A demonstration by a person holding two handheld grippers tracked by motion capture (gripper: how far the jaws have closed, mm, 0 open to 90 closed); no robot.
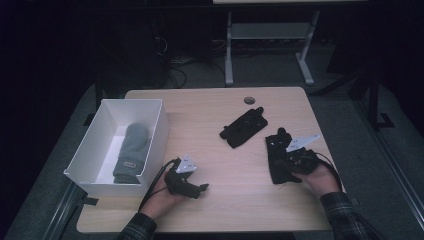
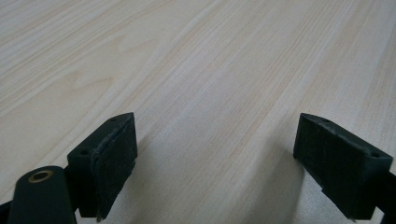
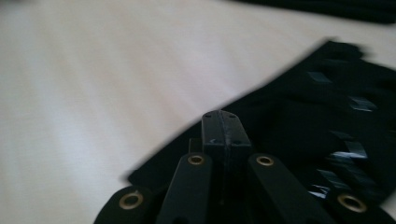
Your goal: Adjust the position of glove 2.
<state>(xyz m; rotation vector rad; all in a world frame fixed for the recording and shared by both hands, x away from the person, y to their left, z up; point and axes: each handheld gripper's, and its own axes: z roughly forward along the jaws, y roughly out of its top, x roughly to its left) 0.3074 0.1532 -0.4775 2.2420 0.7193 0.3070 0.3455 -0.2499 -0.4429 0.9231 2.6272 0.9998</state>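
A black glove point(image 1: 278, 159) at the lower right of the bench point(image 1: 220, 107) is pinched by the right tongs point(image 3: 221, 122), pressed together. The left tongs point(image 2: 215, 158) are spread over bare wood. Next, the glove must probably be carried to the white box point(image 1: 95, 145), where a grey mitten point(image 1: 131, 150) is kept.

Black glove point(image 3: 322, 107) blurred, cut off at 3 o'clock edge; right gripper point(image 3: 222, 128) hides its near cuff.
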